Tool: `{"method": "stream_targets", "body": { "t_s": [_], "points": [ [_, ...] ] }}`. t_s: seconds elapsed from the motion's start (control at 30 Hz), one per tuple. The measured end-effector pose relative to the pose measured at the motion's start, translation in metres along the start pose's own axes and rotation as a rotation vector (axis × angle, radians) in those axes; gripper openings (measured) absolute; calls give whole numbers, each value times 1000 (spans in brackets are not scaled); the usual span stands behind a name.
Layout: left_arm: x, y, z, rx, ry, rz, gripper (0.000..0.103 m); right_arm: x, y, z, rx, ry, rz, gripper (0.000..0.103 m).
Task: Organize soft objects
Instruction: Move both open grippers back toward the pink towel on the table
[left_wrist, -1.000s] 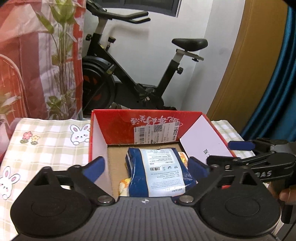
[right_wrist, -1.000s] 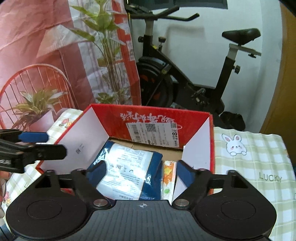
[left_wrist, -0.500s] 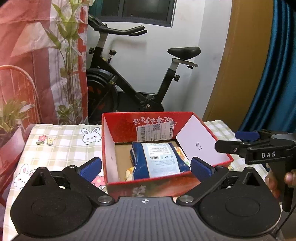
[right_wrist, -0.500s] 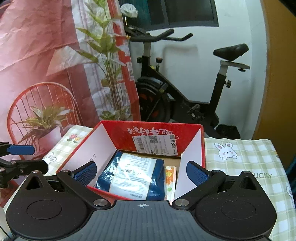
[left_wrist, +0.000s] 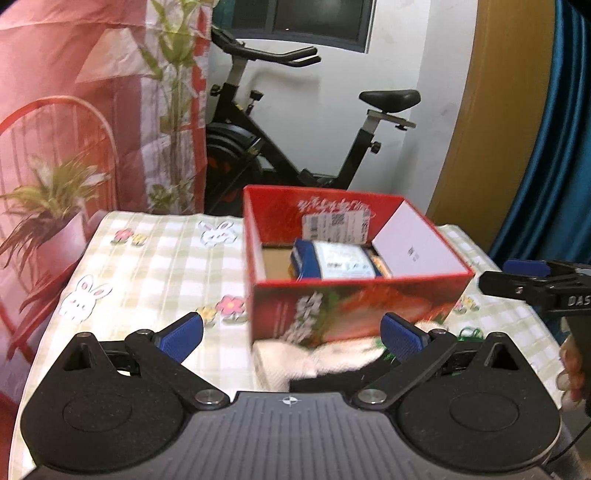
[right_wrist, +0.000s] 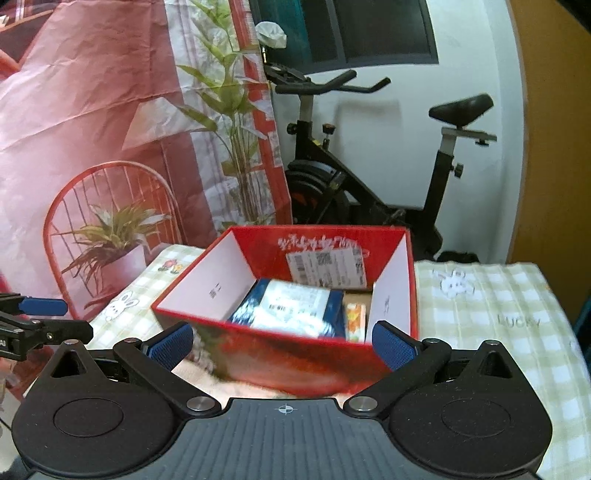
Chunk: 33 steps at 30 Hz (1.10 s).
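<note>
Both grippers have drawn back from the red box (left_wrist: 354, 291) since a second ago, when my fingers reached over its rim; now its whole printed front wall shows, and a white soft cloth (left_wrist: 317, 360) with something dark beside it has come into sight on the checked tablecloth (left_wrist: 155, 266) just before the box. I judge I pulled away because the blue packet (left_wrist: 334, 260) is delivered: it lies flat on the box floor, with an orange-patterned packet (right_wrist: 355, 318) squeezed between it and the right wall, so the next soft thing is likely that cloth. Beyond the table stand an exercise bike (right_wrist: 369, 177) and a printed red backdrop (right_wrist: 110, 110), out of the way. My left gripper (left_wrist: 291, 330) hangs spread wide with nothing between its blue pads, lined up roughly over the cloth. My right gripper (right_wrist: 282, 341) has just been opening to its widest and is equally empty, aimed at the near wall of the box.
</note>
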<state>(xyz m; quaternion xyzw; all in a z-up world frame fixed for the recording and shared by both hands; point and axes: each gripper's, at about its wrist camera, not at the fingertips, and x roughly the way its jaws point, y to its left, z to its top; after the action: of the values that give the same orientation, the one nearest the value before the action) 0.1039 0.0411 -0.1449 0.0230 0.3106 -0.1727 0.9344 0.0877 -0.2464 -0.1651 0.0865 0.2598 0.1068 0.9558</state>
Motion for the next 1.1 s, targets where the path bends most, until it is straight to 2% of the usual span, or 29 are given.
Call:
{"method": "stream_targets", "body": {
  "t_s": [0.43, 0.57, 0.8, 1.1],
  "points": [
    [-18, 8, -65, -44, 47, 39, 103, -24, 12, -69, -57, 39, -21, 103],
    [-17, 10, -88, -84, 92, 42, 102, -26, 7, -87, -29, 66, -28, 103],
    [-15, 19, -108, -140, 137, 36, 101, -19, 4, -110, -30, 153, -40, 103],
    [5, 3, -125, -94, 217, -16, 88, -16, 11, -136, -64, 300, -57, 101]
  ]
}}
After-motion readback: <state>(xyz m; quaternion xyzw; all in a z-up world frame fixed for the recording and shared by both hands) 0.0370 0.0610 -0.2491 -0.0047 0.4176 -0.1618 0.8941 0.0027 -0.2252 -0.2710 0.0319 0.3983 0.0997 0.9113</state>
